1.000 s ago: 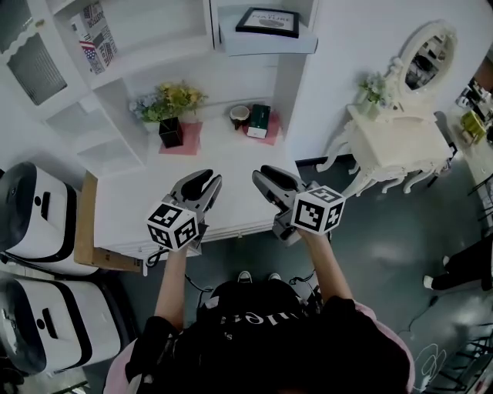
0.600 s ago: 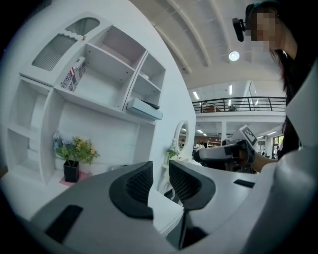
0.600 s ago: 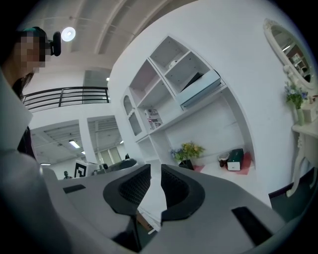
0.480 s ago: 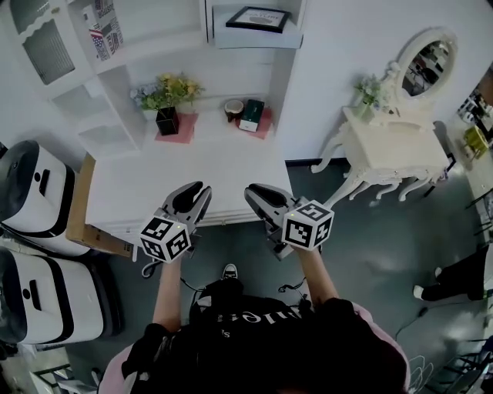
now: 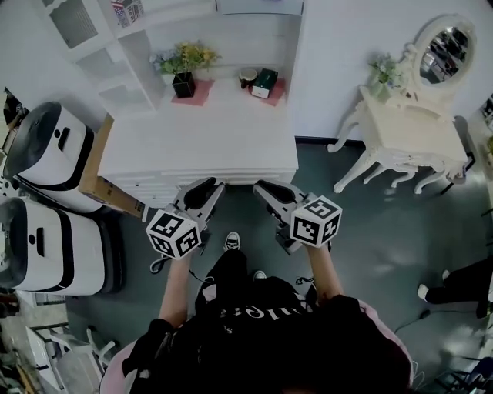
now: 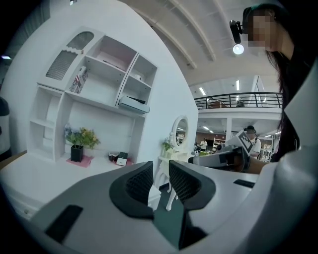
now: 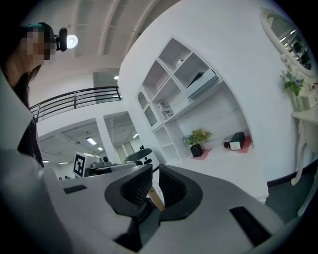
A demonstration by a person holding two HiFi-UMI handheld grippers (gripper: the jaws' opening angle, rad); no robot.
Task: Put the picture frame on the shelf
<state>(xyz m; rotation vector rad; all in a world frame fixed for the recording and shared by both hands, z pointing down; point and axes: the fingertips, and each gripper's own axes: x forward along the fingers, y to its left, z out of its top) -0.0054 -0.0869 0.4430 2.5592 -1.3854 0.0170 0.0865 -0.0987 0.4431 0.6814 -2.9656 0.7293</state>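
Note:
The picture frame (image 7: 202,78) lies dark and flat on a pale box on the upper right shelf of the white wall unit; in the left gripper view the frame (image 6: 133,99) shows only as a thin dark line. In the head view it is out of sight, and only the box's (image 5: 258,6) lower edge shows at the top. My left gripper (image 5: 208,185) (image 6: 160,171) and right gripper (image 5: 266,186) (image 7: 155,177) hang side by side just off the desk's (image 5: 200,146) front edge. Both stand open by a narrow gap and hold nothing.
On the desk's back stand a flower pot (image 5: 185,77) on a pink mat, and a mug and green box (image 5: 266,81). A white vanity with oval mirror (image 5: 412,131) stands right. White machines (image 5: 46,154) and cardboard (image 5: 100,181) crowd the left. A person's legs (image 5: 462,285) are at the right edge.
The person has stepped back from the desk. Both grippers have drawn back from over the desktop to in front of its edge. The frame has slid out of the head view's top.

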